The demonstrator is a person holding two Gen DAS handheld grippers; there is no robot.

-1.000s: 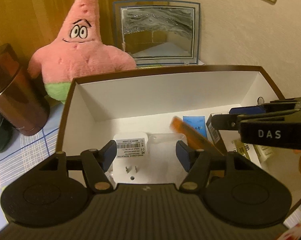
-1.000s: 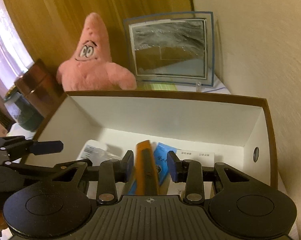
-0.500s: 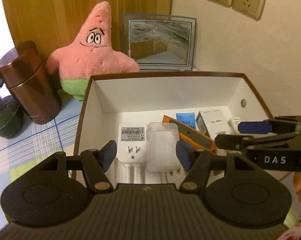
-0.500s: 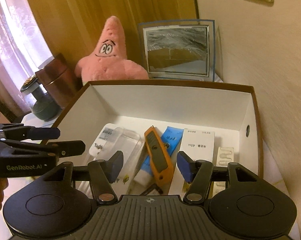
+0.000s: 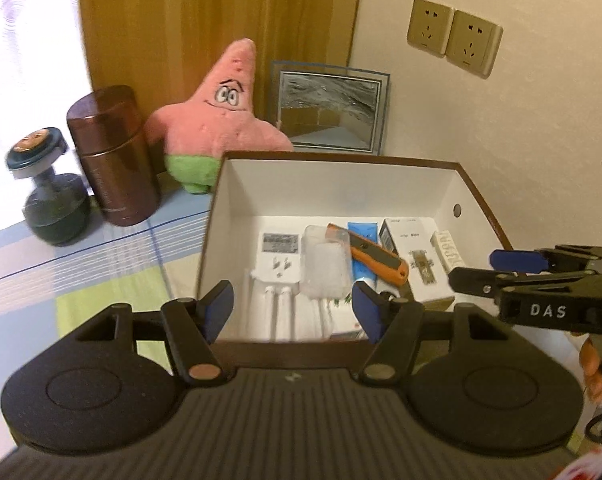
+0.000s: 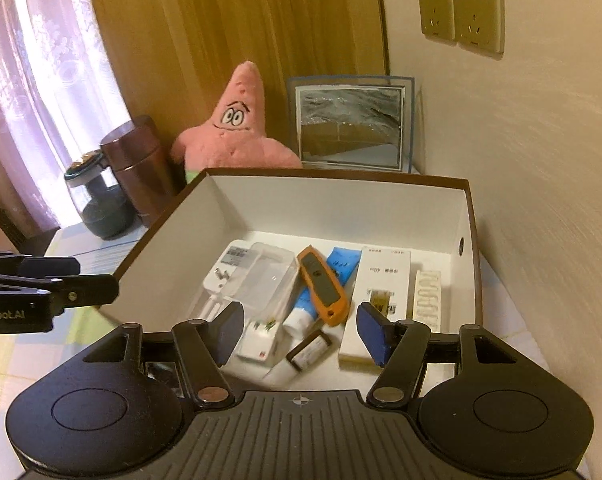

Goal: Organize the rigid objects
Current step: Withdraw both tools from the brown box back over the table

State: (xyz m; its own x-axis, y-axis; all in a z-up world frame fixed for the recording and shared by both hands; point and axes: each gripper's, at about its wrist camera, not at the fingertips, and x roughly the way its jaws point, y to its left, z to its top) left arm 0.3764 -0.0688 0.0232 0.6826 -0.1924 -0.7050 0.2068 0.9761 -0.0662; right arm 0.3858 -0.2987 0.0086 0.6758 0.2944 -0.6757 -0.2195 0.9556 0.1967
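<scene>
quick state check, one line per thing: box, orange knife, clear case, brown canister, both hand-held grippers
box: lidless, holding items
orange knife: lying flat in box, on the blue tube
clear case: closed, lying in box
brown canister: upright, capped
left hand-held gripper: open, nothing between
right hand-held gripper: open, nothing between

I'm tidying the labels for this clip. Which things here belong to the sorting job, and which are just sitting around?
Job: box, orange utility knife, blue tube, white adapter, clear case, white carton.

Bystanders: pink plush star, brown canister, dumbbell, framed picture, wall sockets.
</scene>
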